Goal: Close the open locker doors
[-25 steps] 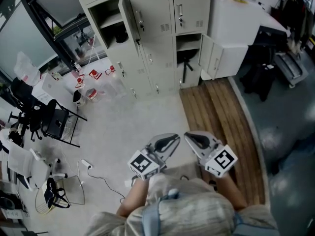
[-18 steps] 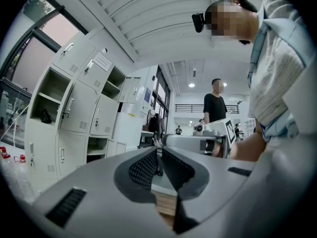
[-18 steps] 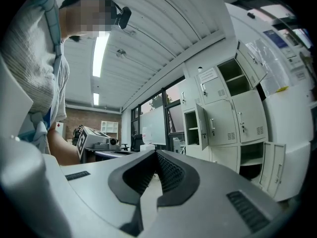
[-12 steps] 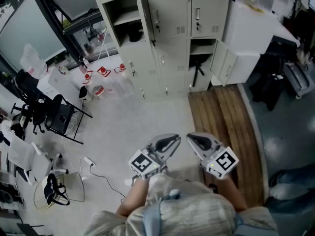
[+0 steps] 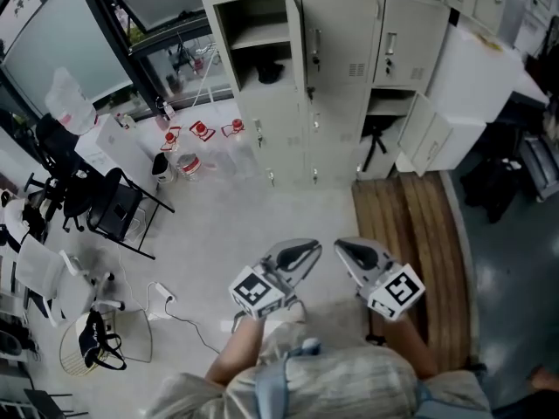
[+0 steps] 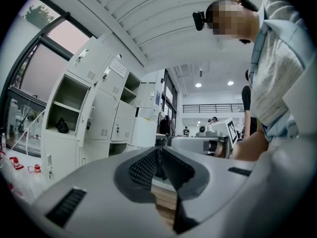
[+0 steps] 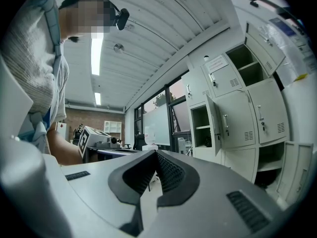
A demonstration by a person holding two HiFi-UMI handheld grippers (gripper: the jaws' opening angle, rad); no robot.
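Observation:
A bank of pale grey lockers stands at the far side in the head view. An upper compartment is open, its door swung out edge-on, with a dark object inside. A lower compartment on the right is open too, and its door hangs out to the right. My left gripper and right gripper are held side by side near my body, far from the lockers, both shut and empty. The right gripper view shows the open upper door and the lower door.
A strip of wooden flooring runs on the right. A black folding chair, white chairs, a wire basket with a bag and a cable with a socket strip lie left. Red-and-white items sit near the lockers. A white cabinet stands at the right.
The lockers have slid rightward and lower in the head view as the view shifts. Both grippers keep their places in front of the body and stay shut.

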